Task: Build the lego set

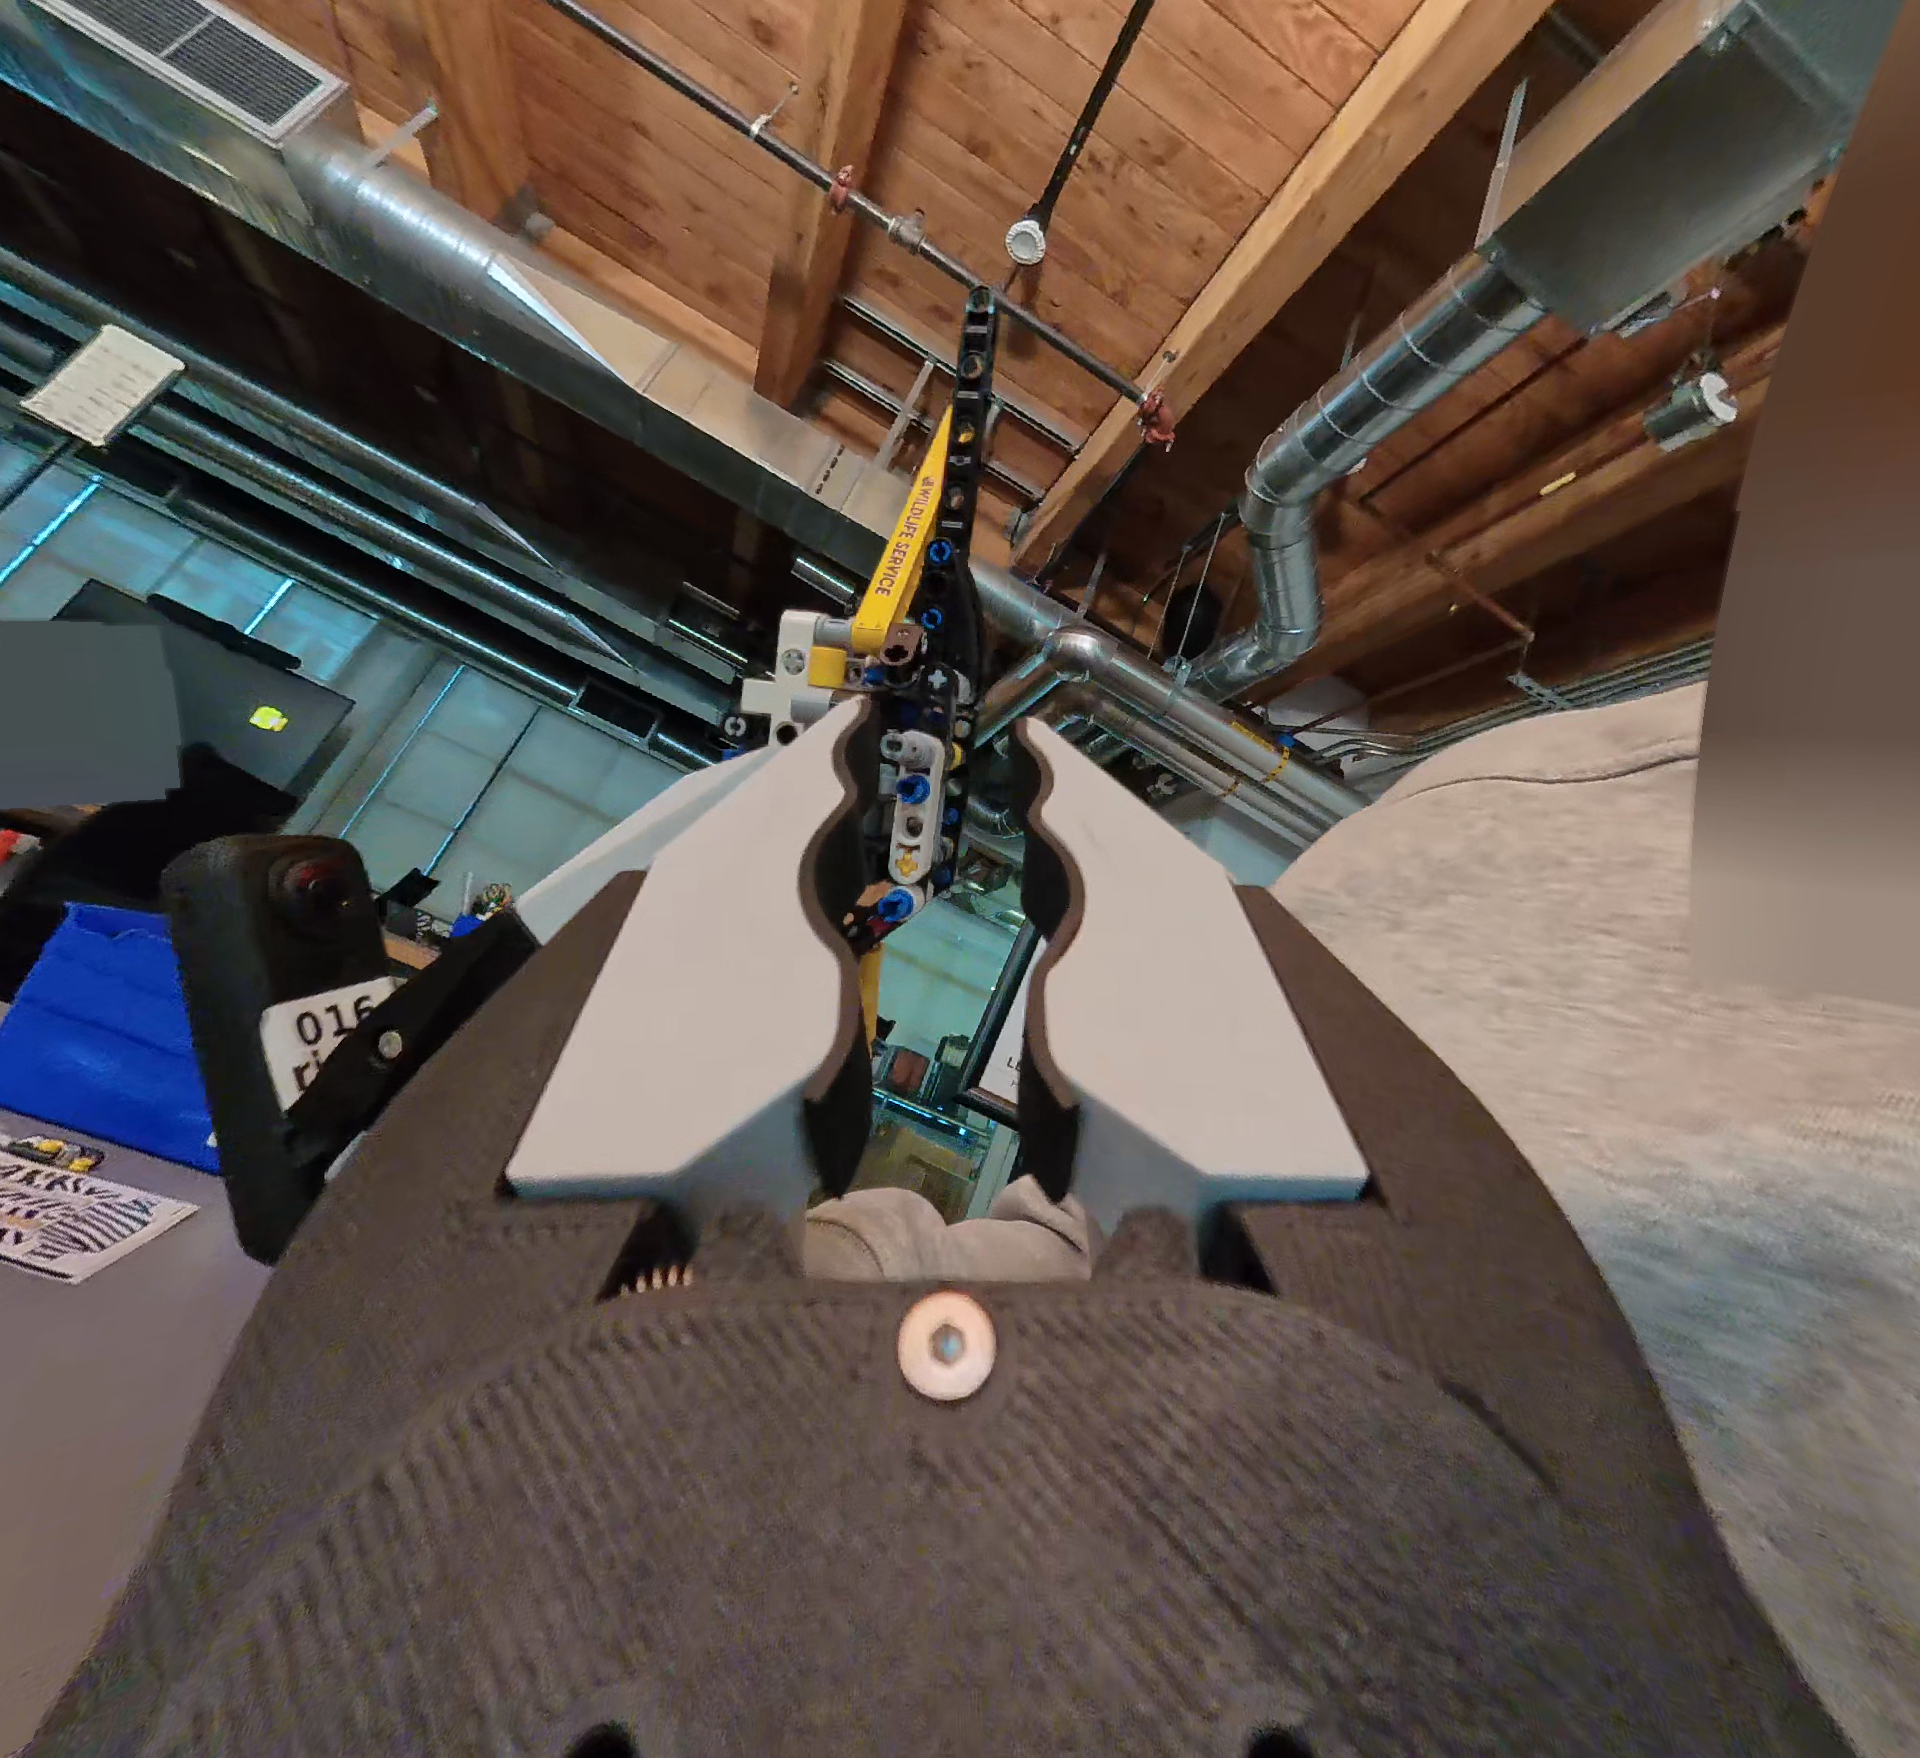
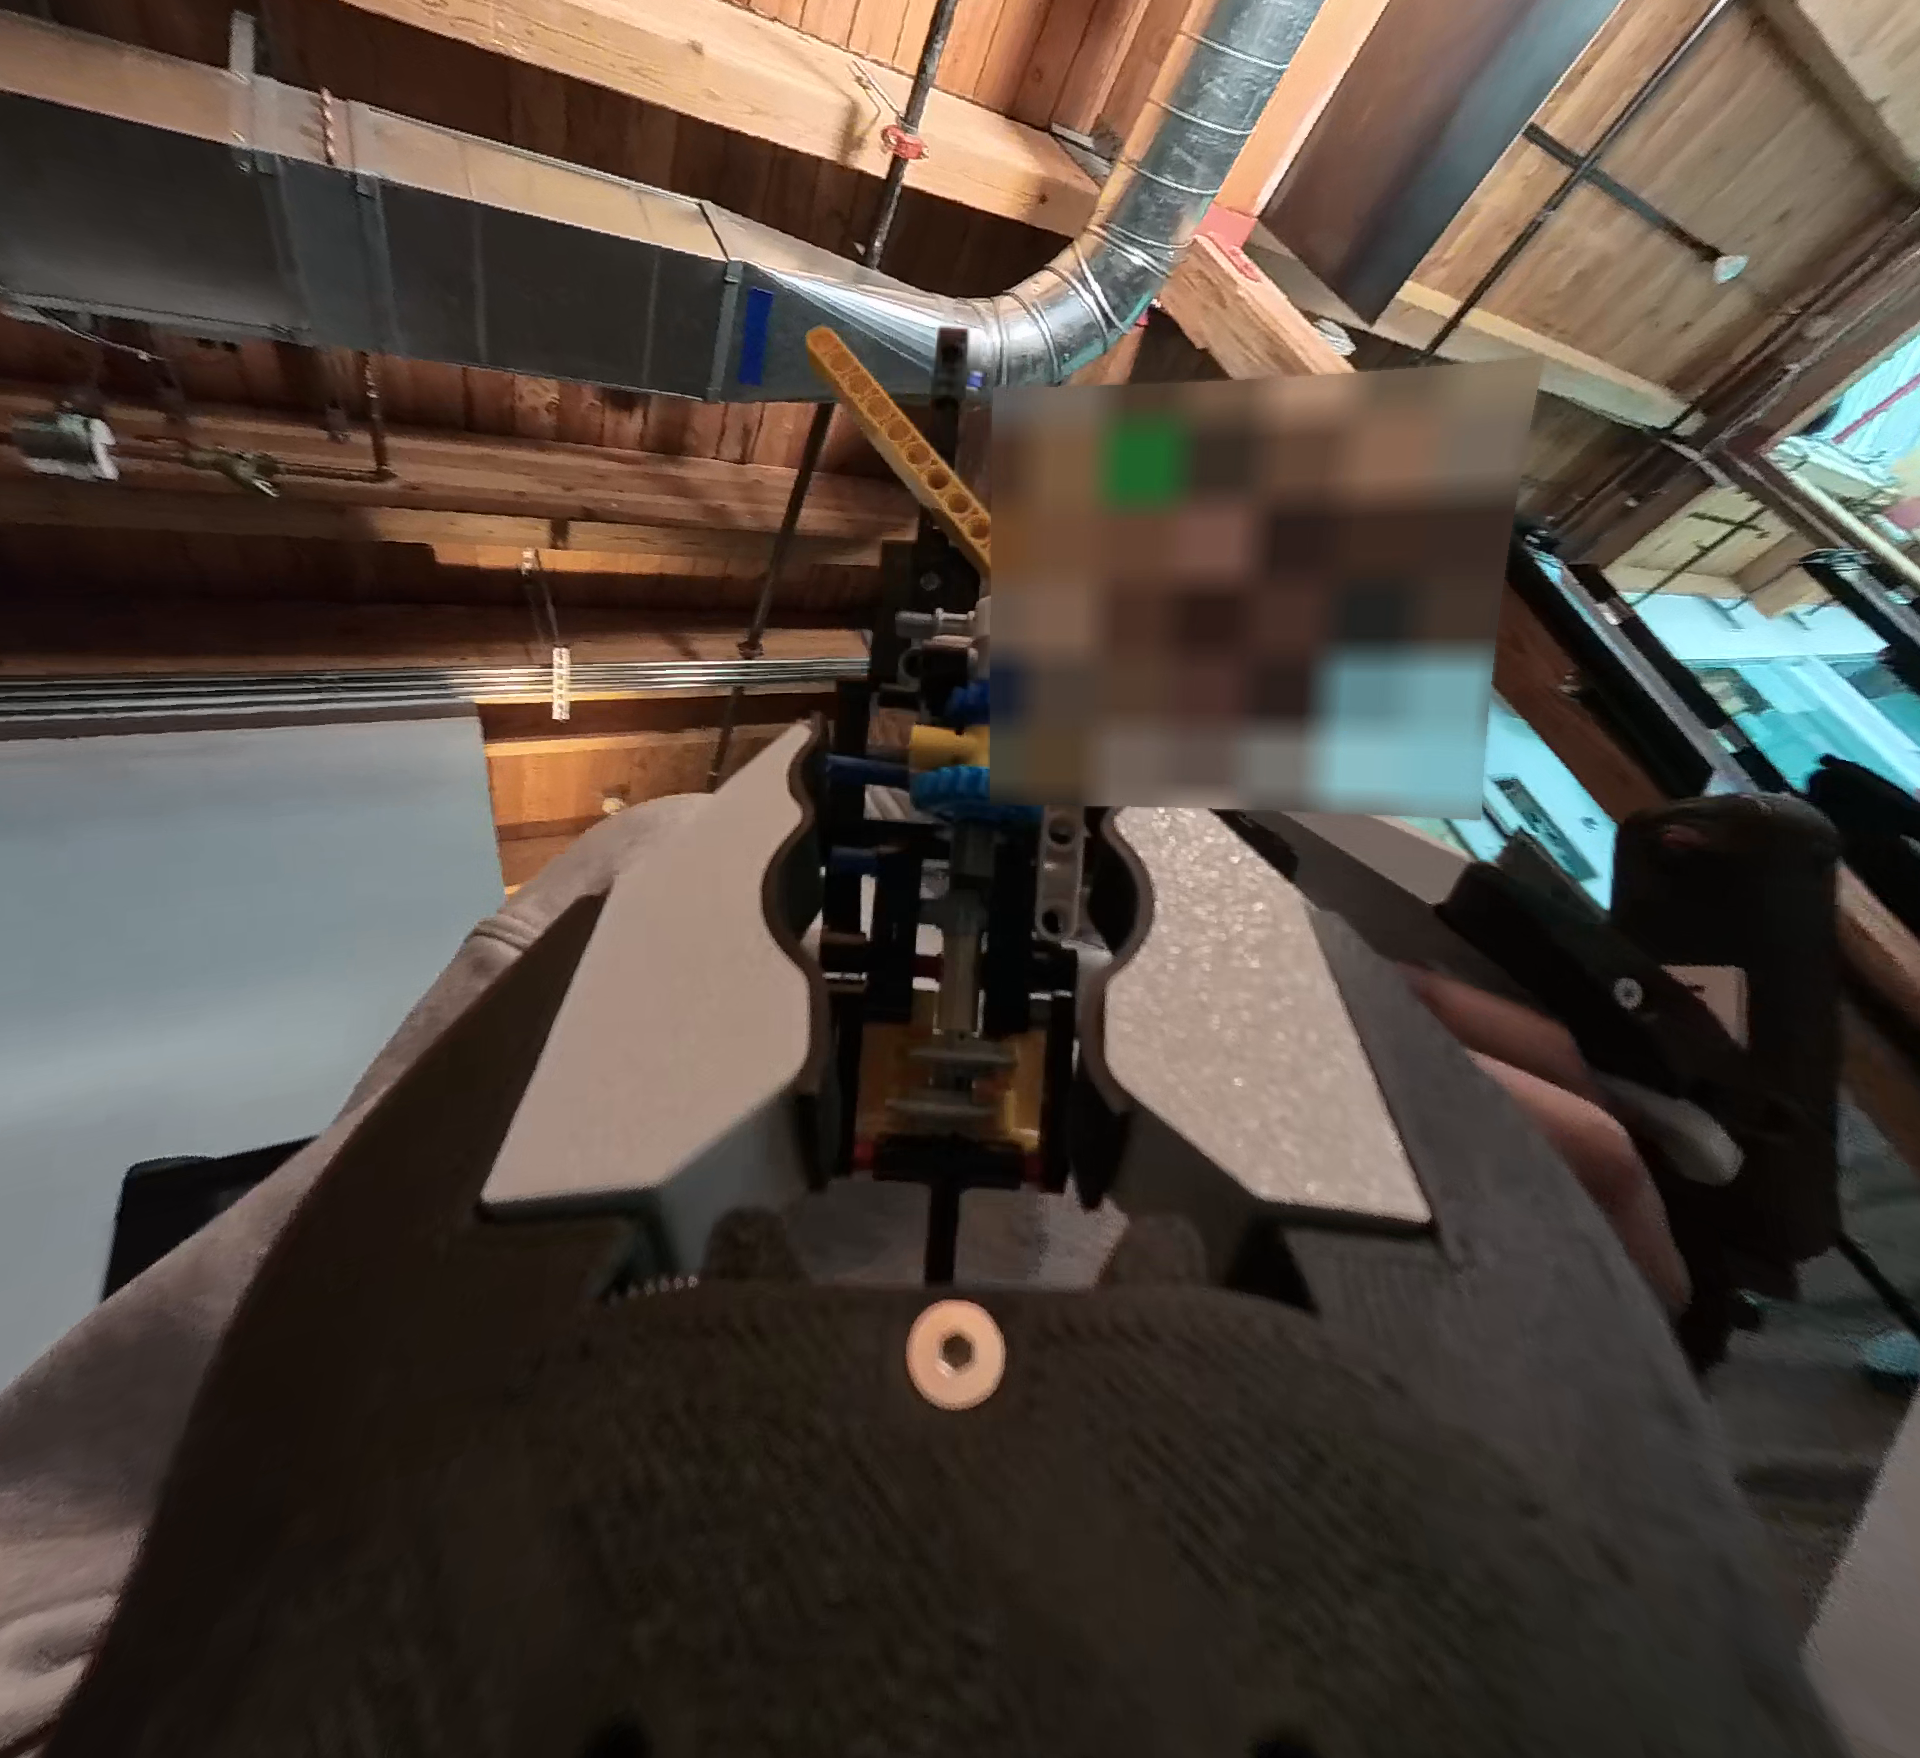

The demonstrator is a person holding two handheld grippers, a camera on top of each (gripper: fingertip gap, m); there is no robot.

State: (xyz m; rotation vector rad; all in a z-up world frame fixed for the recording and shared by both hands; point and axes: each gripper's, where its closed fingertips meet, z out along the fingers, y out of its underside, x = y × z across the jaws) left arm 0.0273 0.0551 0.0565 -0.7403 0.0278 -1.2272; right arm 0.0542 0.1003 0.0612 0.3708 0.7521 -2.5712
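Both cameras are tipped up toward a timber ceiling with metal ducts.

In the left wrist view the left gripper (image 1: 940,732) sits at frame centre, its grey fingers (image 1: 727,960) slightly parted around a Lego Technic assembly (image 1: 920,752). The left finger's dark pad touches the model; whether the right pad also bears on it is hard to tell, so I cannot say the claw is clamped. The assembly rises from between the fingers toward the upper middle of the frame: a black studless beam (image 1: 975,399) pointing at the ceiling, a yellow beam (image 1: 909,555) with a printed sticker angled beside it, white connector pieces (image 1: 795,680) to its left, and blue pins along the black frame. At lower left lie a blue bin (image 1: 99,1033) and a zebra-striped printed sheet (image 1: 73,1209). The other gripper's black camera mount (image 1: 301,970), bearing a white numbered label, shows at left.

In the right wrist view the right gripper (image 2: 956,825) is at centre, its fingers (image 2: 665,981) closed onto the same Lego model (image 2: 956,960), both pads pressing its black frame. A grey axle (image 2: 966,950) runs up the middle, a blue gear (image 2: 961,789) above it, and a yellow holed beam (image 2: 899,451) slants to the upper left. A grey sleeve (image 2: 343,1189) shows lower left.
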